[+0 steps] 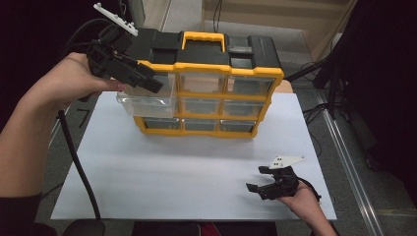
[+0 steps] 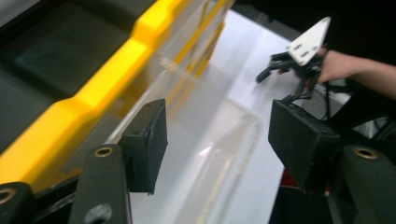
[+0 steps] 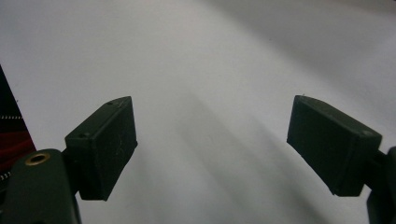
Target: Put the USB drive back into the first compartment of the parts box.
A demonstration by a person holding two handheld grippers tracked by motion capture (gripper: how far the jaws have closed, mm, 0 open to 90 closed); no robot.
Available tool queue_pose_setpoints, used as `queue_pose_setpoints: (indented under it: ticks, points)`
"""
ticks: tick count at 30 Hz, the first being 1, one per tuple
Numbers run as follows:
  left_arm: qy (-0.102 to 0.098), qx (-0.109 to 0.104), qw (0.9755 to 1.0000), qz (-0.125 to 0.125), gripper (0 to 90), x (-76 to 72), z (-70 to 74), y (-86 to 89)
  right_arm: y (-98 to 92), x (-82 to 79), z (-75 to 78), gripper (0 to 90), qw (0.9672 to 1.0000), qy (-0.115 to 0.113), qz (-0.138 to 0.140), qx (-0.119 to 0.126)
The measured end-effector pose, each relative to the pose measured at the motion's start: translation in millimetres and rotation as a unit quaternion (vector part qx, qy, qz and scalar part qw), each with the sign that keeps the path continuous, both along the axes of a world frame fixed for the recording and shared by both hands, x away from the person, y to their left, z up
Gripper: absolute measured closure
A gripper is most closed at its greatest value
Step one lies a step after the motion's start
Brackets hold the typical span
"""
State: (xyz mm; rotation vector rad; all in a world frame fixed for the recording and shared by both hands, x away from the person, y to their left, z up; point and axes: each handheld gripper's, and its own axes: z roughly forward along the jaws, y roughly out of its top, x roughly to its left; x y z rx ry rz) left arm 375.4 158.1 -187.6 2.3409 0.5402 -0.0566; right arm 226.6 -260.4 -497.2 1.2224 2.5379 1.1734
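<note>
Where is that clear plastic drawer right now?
In the high view the clear drawer sticks out of the organizer's top-left slot, over the white table, under the left gripper.

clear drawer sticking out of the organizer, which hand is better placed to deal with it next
Left. The left gripper hangs right over the pulled-out clear drawer, jaws open above it. The right gripper rests low at the near right of the white table, apart from the organizer.

A white table (image 1: 147, 177) carries a yellow-and-black drawer organizer (image 1: 206, 64) standing near its far edge.
</note>
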Motion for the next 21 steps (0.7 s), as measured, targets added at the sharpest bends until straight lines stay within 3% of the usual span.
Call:
queue_pose_setpoints:
  ticks: [3,6,16,21]
  points:
    - [-0.004,-0.002,1.0000,-0.003,35.1,-8.4,1.3,-2.9,-0.4,-0.2,0.0,13.8,1.0000,-0.001,0.000,-0.001]
    - [-0.025,0.007,0.9996,-0.008,30.7,-21.9,0.3,-4.8,-1.0,-0.4,0.5,13.9,1.0000,-0.002,0.000,-0.001]
    - [-0.023,-0.002,0.9994,-0.026,30.8,-48.0,-9.1,-2.9,-0.5,0.0,0.4,13.8,1.0000,-0.001,-0.001,0.000]
    - [-0.035,-0.003,0.9988,-0.035,30.9,-60.8,-14.9,-3.6,-0.2,0.6,0.2,13.8,1.0000,0.000,0.002,0.000]
